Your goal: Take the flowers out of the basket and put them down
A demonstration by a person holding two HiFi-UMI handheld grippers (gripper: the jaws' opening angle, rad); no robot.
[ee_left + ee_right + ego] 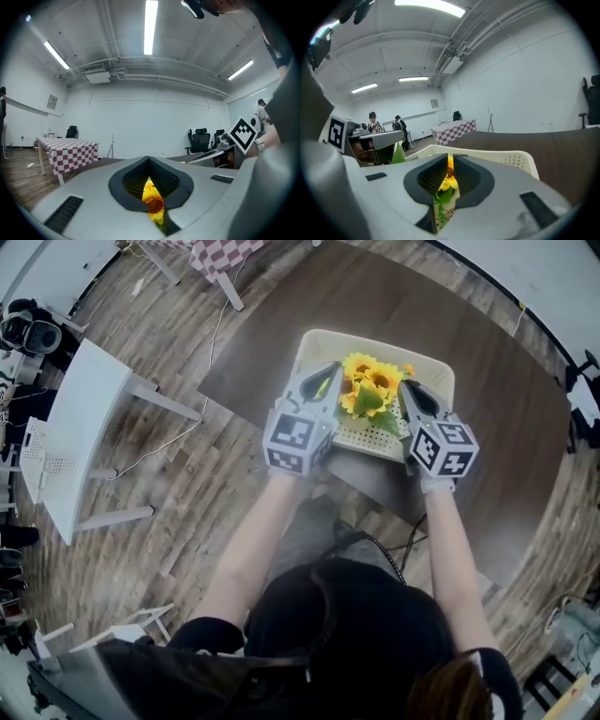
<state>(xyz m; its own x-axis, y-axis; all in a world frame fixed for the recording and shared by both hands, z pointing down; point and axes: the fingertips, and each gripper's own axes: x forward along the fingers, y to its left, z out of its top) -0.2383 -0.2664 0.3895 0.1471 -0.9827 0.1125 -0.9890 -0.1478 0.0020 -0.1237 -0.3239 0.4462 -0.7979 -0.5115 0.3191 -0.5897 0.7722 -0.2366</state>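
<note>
Dark table (450, 324), basket (323, 338), flowers (367, 385), perhaps desk (89, 418) nearby

flowers (367, 388): stems hidden under blooms in head view
basket (433, 378): near corners behind left hand-held gripper (328, 374), right hand-held gripper (407, 390)
people (372, 123): too small to tell

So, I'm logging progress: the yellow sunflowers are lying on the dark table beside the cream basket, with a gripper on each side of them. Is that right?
Not quite. The sunflowers are in the cream basket, not on the dark table beside it, as the head view shows. The left gripper and right gripper do sit on each side of them.
</note>
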